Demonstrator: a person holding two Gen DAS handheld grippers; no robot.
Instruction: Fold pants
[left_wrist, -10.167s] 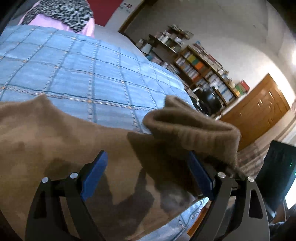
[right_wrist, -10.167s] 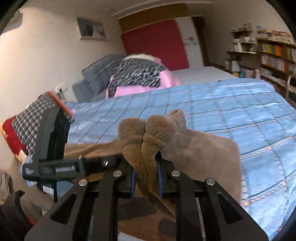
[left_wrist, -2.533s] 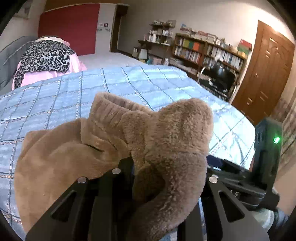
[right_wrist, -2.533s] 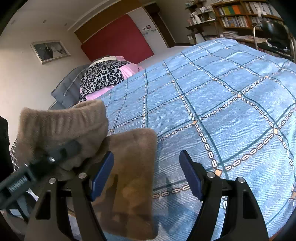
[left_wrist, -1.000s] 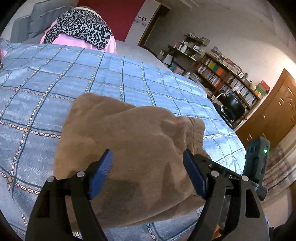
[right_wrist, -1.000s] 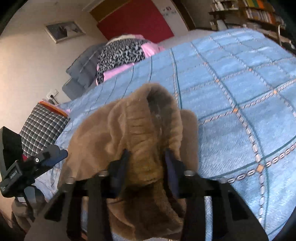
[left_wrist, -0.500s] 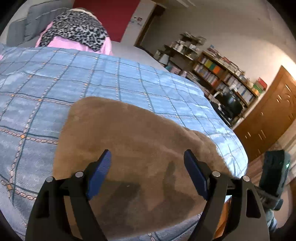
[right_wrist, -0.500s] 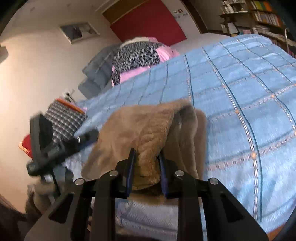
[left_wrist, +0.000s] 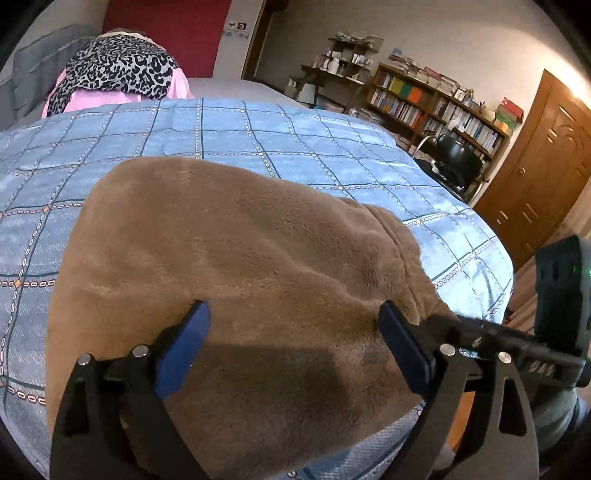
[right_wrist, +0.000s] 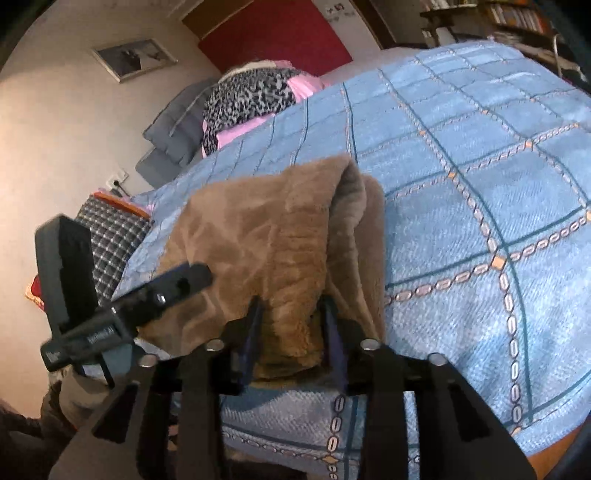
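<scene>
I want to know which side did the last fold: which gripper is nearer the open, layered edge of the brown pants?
Right. The right gripper has that layered edge between its fingers; the left gripper hovers open over the flat middle of the brown pants.

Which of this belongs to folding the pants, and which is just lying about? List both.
Part of the job:
- brown fleece pants, folded on the blue checked bedspread
- left gripper, jaws wide open over the pants
- right gripper, its jaws just opening, pants edge between them

Just lying about:
- leopard-print and pink bedding
- plaid pillow
- bookshelf
- black chair
</scene>
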